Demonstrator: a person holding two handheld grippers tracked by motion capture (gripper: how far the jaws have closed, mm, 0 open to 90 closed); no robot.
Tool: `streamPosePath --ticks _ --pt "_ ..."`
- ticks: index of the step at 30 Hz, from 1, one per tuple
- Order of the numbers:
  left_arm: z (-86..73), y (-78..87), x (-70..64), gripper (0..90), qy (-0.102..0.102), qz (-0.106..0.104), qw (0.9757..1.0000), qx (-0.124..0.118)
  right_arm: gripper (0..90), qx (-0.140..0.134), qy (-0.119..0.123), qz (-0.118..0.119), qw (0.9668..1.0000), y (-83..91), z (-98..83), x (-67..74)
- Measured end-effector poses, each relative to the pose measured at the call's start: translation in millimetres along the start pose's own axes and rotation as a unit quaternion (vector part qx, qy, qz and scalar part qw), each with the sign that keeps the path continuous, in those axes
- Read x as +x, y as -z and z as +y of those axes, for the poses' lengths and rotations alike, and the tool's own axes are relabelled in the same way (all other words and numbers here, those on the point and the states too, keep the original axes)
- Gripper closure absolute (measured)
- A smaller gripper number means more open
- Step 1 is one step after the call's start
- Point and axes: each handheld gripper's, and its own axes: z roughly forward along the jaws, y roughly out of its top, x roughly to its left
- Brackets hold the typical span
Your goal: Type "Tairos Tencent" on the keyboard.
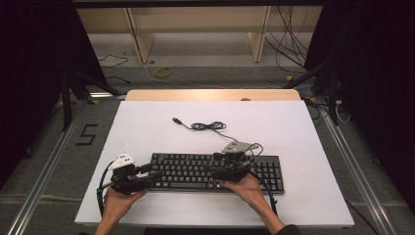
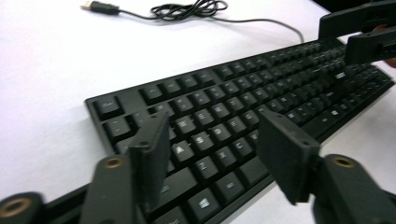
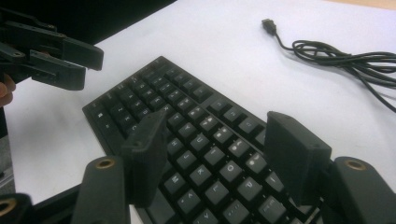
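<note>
A black keyboard (image 1: 195, 171) lies along the near side of the white table (image 1: 303, 132). Its cable (image 1: 208, 126) is coiled behind it and ends in a USB plug (image 1: 176, 119). My left gripper (image 1: 149, 172) hovers over the keyboard's left end, jaws open above the keys (image 2: 212, 128) with nothing between them. My right gripper (image 1: 213, 170) is held over the middle of the keyboard, pointing left, also open over the keys (image 3: 217, 126). In each gripper view the other gripper appears farther off: the right gripper (image 2: 359, 32) and the left gripper (image 3: 91, 67).
The coiled cable (image 3: 345, 56) and the plug (image 2: 98, 6) rest on bare white tabletop behind the keyboard. A wooden strip (image 1: 210, 94) runs along the table's far edge. Beyond it are the floor, loose wires and wooden legs.
</note>
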Motion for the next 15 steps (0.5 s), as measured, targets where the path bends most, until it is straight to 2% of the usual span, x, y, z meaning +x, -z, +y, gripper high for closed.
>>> streamPosePath --ticks 1,2,8,14,15 --pt "-0.4 -0.1 0.9 52.6 0.000 0.003 1.0000 0.005 42.6 0.006 0.000 0.000 1.0000 -5.0 1.3 0.7" --pt "-1.0 -0.5 2.2 54.7 0.000 0.009 0.9999 0.014 43.3 0.008 0.000 -0.001 1.0000 -7.4 1.8 1.2" --pt "-2.6 -2.4 4.0 69.1 -0.004 0.018 0.9991 0.038 53.9 0.021 0.003 0.001 0.9998 -19.0 5.6 4.5" --pt "-4.0 -4.0 3.9 81.9 -0.012 0.026 0.9981 0.054 67.4 0.040 0.009 0.006 0.9991 -33.1 9.2 12.5" --pt "-4.4 -4.5 3.5 81.9 -0.012 0.026 0.9980 0.056 67.4 0.040 0.009 0.006 0.9991 -33.1 9.2 12.5"
